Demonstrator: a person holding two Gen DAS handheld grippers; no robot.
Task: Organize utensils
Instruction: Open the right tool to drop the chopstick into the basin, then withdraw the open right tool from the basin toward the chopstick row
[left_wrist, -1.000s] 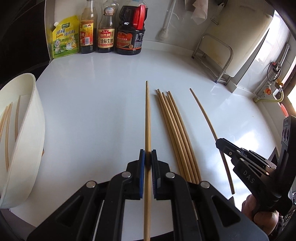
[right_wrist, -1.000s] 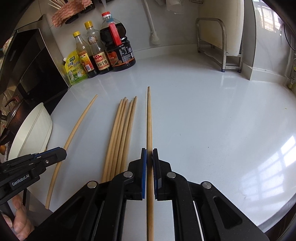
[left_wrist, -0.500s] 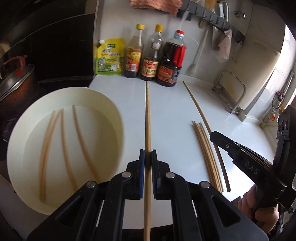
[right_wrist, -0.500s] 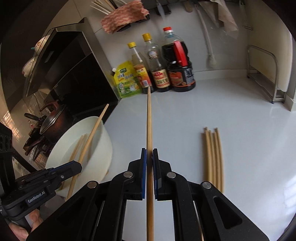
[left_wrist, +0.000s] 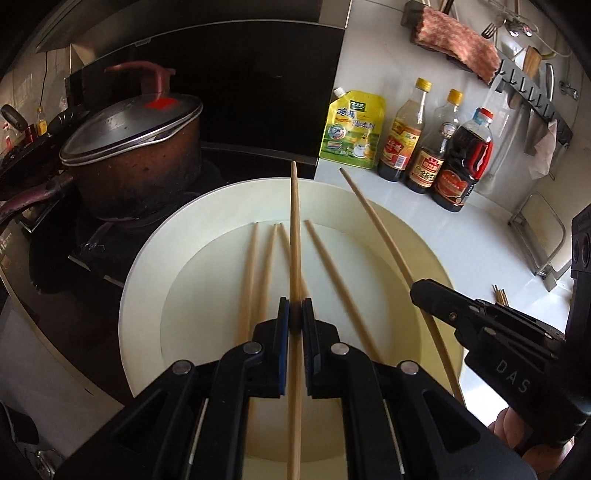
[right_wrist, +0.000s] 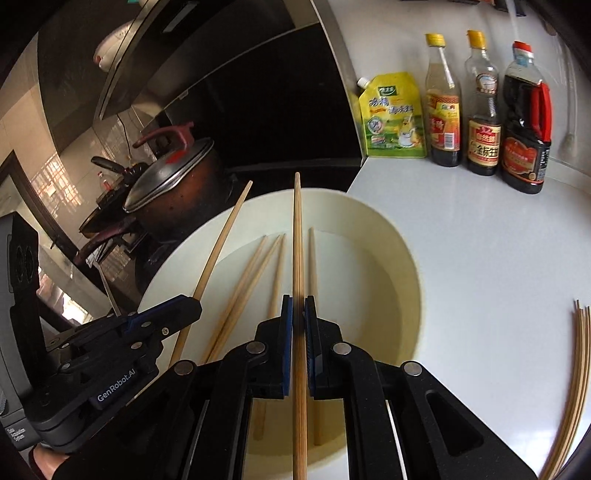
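A cream round basin holds several wooden chopsticks. My left gripper is shut on one chopstick and holds it above the basin; it also shows in the right wrist view. My right gripper is shut on another chopstick, also above the basin; it shows in the left wrist view with its chopstick. A bundle of chopsticks lies on the white counter at right.
A dark pot with a lid sits on the stove left of the basin. A yellow pouch and three sauce bottles stand at the wall. A metal rack is at right.
Both grippers have carried their chopsticks left from the counter to above the basin. The bundle on the counter now lies far right.
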